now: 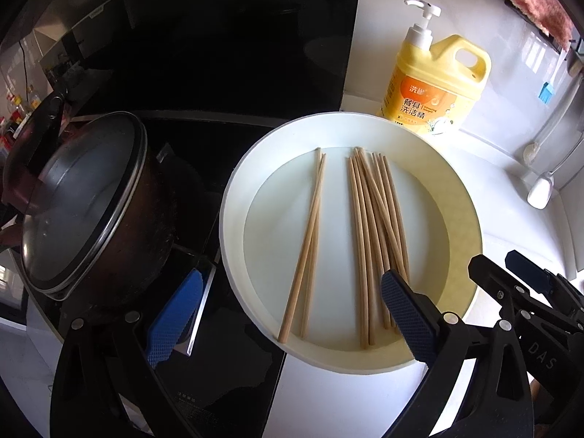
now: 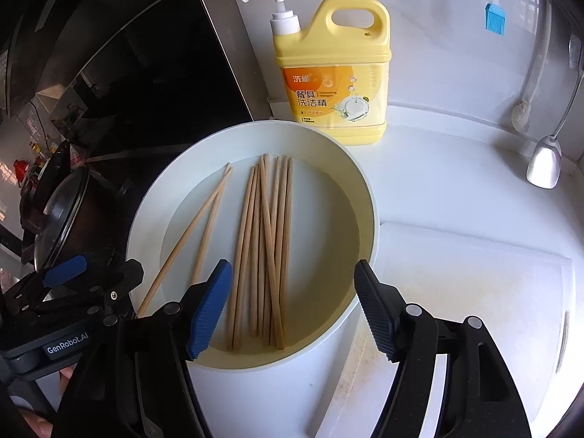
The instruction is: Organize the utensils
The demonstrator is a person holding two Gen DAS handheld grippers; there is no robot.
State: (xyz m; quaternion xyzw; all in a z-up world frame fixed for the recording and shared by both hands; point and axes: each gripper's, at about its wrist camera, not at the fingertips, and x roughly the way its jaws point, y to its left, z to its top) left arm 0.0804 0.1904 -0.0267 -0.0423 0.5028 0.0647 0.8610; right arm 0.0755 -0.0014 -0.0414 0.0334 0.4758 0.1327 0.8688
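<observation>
A white countertop is lit brightly — daylight is thrown across it from the right, where a window is only partly seen. A black glass cooktop is set into the counter at the left, backed by a dark glossy splashback, and a lidded dark pot is stood on it. Against the white wall a yellow pump bottle of dish detergent is placed, while a blue silicone brush and a metal ladle are hung nearby — a white cutting board is laid on the counter.
</observation>
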